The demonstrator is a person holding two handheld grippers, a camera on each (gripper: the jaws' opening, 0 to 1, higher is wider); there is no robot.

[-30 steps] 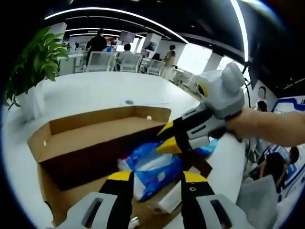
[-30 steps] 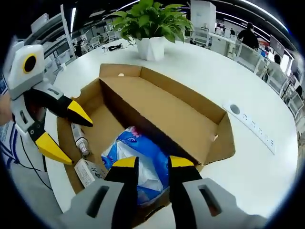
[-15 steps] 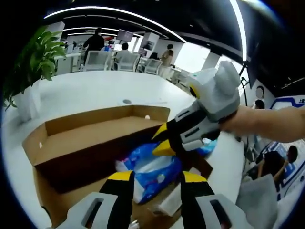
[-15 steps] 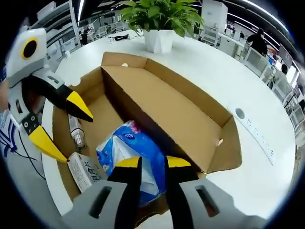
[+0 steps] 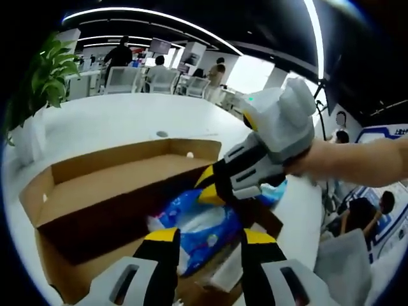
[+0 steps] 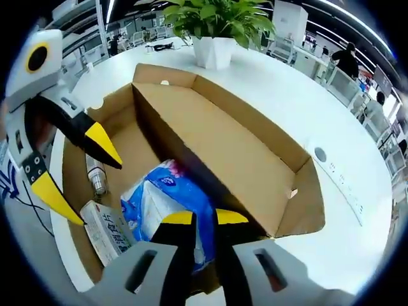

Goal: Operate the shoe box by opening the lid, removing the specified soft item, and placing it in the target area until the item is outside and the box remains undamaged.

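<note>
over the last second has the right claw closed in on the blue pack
Yes. In the right gripper view the right claw has narrowed its gap and dropped closer onto the blue pack, judged against the cardboard box.

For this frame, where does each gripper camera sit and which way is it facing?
Left gripper view: rides on the left gripper, looking over the open shoe box toward the office; the right gripper and the person's forearm enter from the right.
Right gripper view: rides on the right gripper, looking down into the box toward the potted plant; the left gripper enters from the left, jaws apart.
Both share the box and the blue soft pack.
</note>
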